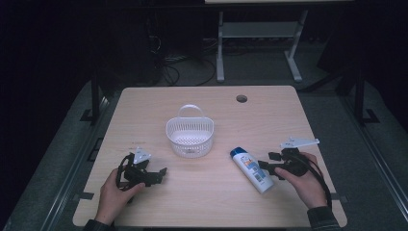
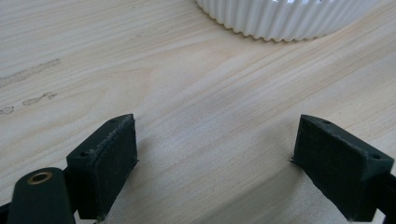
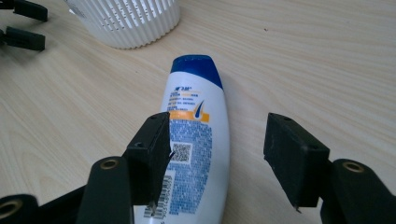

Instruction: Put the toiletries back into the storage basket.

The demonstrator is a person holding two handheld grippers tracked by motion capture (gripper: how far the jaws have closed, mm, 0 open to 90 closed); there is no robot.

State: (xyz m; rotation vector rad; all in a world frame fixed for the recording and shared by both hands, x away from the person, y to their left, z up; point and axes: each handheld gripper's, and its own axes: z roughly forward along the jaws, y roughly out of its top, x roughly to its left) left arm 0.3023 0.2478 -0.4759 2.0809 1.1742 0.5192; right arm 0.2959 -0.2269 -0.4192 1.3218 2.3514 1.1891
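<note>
A white shampoo bottle with a blue cap lies flat on the wooden table, cap toward the basket. My right gripper hovers at its lower half. In the right gripper view the jaws of the right gripper stand open, and the bottle lies under and between them; the right pad is clear of it. My left gripper rests at the table's left, held by a hand. The left gripper is open over bare wood.
A white slotted basket with a raised handle stands mid-table; its ribbed wall is just ahead of the left jaws. A round cable hole sits near the far edge. A desk frame and cables stand beyond the table.
</note>
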